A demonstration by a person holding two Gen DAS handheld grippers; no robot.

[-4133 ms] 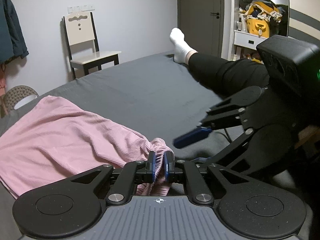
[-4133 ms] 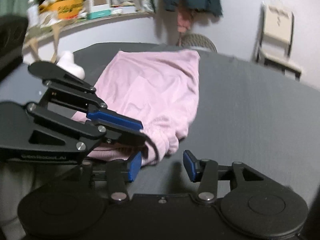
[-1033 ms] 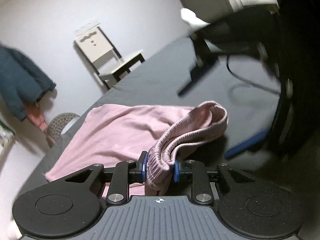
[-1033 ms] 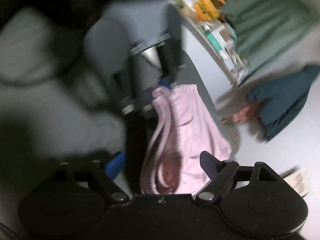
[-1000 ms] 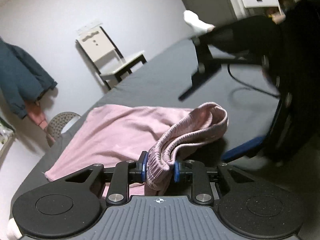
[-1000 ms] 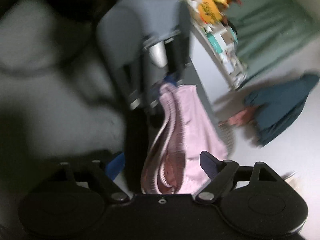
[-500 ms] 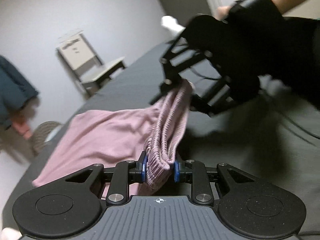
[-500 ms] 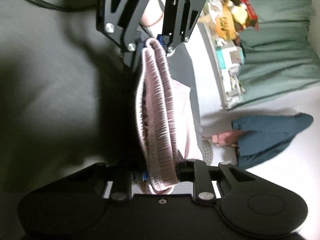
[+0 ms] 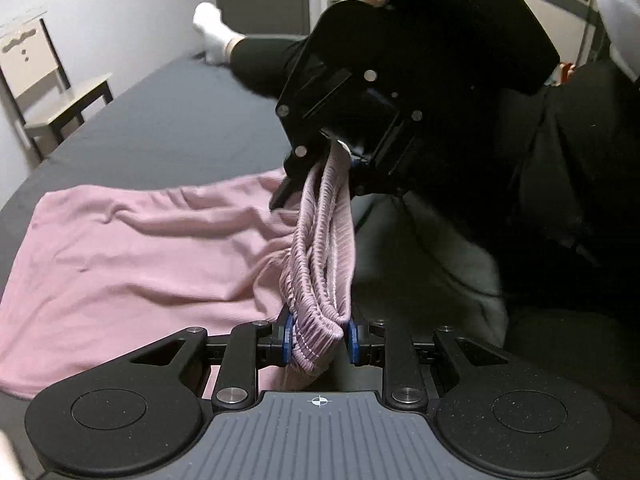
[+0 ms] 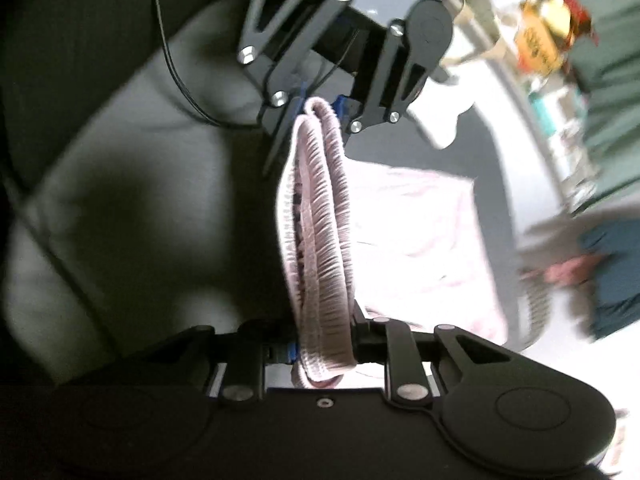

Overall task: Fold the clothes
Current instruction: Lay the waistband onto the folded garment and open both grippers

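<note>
A pink ribbed garment [image 9: 132, 248] lies spread on the dark grey bed, its elastic waistband [image 9: 324, 248] lifted and stretched between both grippers. My left gripper [image 9: 318, 338] is shut on one end of the waistband. My right gripper [image 9: 340, 152] faces it from above and is shut on the other end. In the right wrist view the waistband [image 10: 324, 232] runs from my right gripper [image 10: 322, 350] up to the left gripper [image 10: 318, 106], with the rest of the pink garment [image 10: 420, 240] hanging to the right.
A person's black-trousered leg [image 9: 264, 60] with a white sock [image 9: 210, 32] rests on the bed [image 9: 180, 120]. A chair [image 9: 48, 88] stands by the wall at left. A cluttered shelf [image 10: 552, 60] and a dark blue jacket [image 10: 616, 276] show at right.
The right gripper, open beside the garment a second ago, closed on the waistband's free end. Both grippers then lifted it, and the band is now stretched taut between them.
</note>
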